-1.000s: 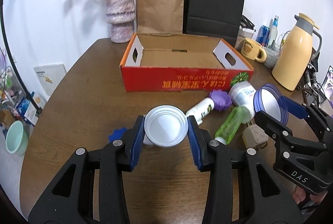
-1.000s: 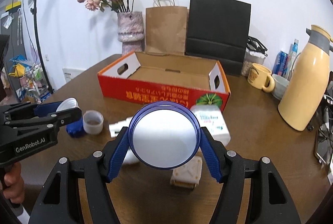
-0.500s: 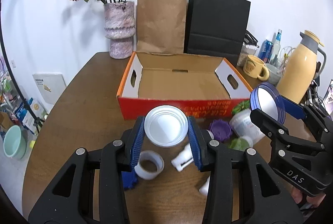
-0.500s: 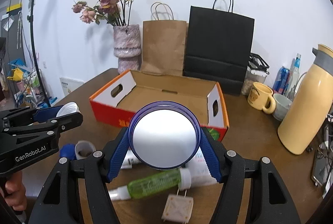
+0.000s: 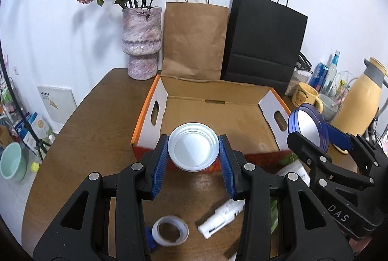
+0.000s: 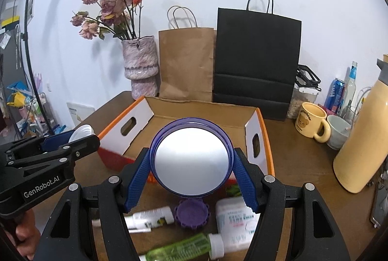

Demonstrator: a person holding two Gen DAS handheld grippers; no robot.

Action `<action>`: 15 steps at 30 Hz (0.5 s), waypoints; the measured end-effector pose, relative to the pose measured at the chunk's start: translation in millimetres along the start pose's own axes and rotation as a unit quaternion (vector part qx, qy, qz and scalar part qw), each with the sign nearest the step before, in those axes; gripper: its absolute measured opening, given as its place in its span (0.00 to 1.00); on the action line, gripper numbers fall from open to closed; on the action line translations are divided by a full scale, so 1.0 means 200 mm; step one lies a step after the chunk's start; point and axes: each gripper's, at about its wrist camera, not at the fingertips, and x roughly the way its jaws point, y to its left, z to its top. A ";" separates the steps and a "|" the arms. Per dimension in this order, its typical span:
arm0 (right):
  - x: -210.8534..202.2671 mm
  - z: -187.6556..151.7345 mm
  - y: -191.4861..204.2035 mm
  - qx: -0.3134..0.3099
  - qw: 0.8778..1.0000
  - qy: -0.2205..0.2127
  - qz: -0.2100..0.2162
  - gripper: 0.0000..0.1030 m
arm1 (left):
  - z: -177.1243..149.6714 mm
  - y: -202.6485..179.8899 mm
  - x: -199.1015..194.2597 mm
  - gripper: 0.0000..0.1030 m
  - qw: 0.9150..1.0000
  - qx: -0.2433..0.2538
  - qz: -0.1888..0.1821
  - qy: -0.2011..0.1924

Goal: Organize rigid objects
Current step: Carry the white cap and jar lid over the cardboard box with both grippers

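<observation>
Start at your left gripper [image 5: 194, 156]: it is clamped on a white lid [image 5: 193, 150], pads pressing both edges, and the lid hangs over the near wall of the cardboard box [image 5: 213, 115], which lies at 12 o'clock from you. The box floor looks bare in both views, so as far as I can judge nothing has been put away yet; these two pieces would be the first in.

On the tabletop [image 5: 97, 120] below that gripper, at about 6 o'clock, a roll of tape [image 5: 170, 230] lies flat with a bit of something blue [image 5: 149, 236] touching its left side, too hidden to name. Just right of it, toward 5 o'clock, a small white bottle [image 5: 222, 216] lies on its side.

Move across to your right gripper [image 6: 191, 168]: it grips a blue-rimmed round lid [image 6: 191, 159], flat face toward the camera, held in front of the box's near right corner. Beneath it, from 7 to 5 o'clock, sit a white tube [image 6: 150, 215], a purple cap [image 6: 192, 211], a white pill bottle [image 6: 234, 217] and a green bottle [image 6: 179, 250] on its side, all close together on the tabletop and all left to sort.

Off at 3 o'clock stand a yellow mug [image 6: 311, 122] and a cream thermos [image 6: 363, 139], well apart from the box.

You are early: two items held and neither is released yet.
</observation>
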 end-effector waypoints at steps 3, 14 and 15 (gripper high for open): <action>0.05 0.03 -0.01 0.006 1.000 0.002 0.002 0.69 | 0.03 0.00 0.03 0.35 1.000 -0.005 0.006 -0.003; 0.23 0.13 -0.03 -0.008 1.000 0.017 -0.002 0.69 | 0.13 -0.02 0.17 0.35 1.000 -0.014 0.010 -0.001; 0.25 0.14 -0.04 -0.010 1.000 0.020 -0.002 0.69 | 0.13 -0.02 0.19 0.35 1.000 -0.015 0.012 0.000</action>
